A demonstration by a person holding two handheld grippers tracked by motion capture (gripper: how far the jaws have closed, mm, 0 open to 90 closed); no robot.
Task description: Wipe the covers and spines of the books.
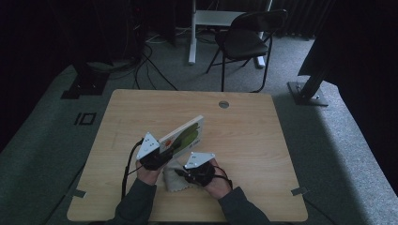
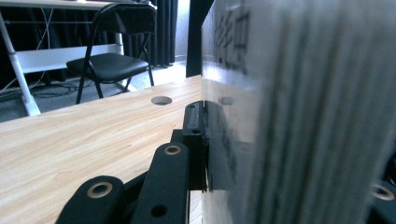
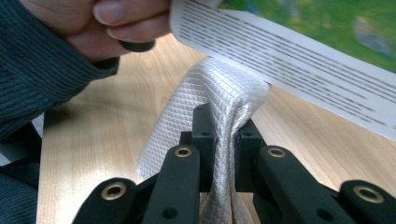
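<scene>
- The flat white-edged book with a green and orange cover (image 1: pixel 184 136) is held tilted above the near middle of the light wooden surface (image 1: pixel 244 140), its far end raised toward the surface's far edge and its near end low by the hands.
- The left tongs (image 1: pixel 162 152) pinch the near end of the book; in the left gripper view one black jaw lies flat against its cover (image 2: pixel 299 112), and the other side is hidden behind the book.
- The white cloth with a woven grid pattern (image 3: pixel 205 98) is clamped between the jaws of the right tongs (image 3: pixel 223 140), which are pressed together on a fold of it.
- In the high view the cloth (image 1: pixel 174 178) lies bunched on the surface between the two hands, near the near edge, with its top just under the book's lower edge (image 3: pixel 299 70).
- The person's left hand (image 3: pixel 102 23), in a dark ribbed sleeve, is close beside the cloth and book.
- A round hole (image 1: pixel 224 104) sits by the surface's far edge, well apart from the work.
- Beyond the far edge a black folding chair (image 1: pixel 246 40) stands on the grey carpet floor (image 1: pixel 338 140), next to a white desk leg (image 1: pixel 192 33); black cables (image 1: pixel 145 65) trail on the floor at the far left.
</scene>
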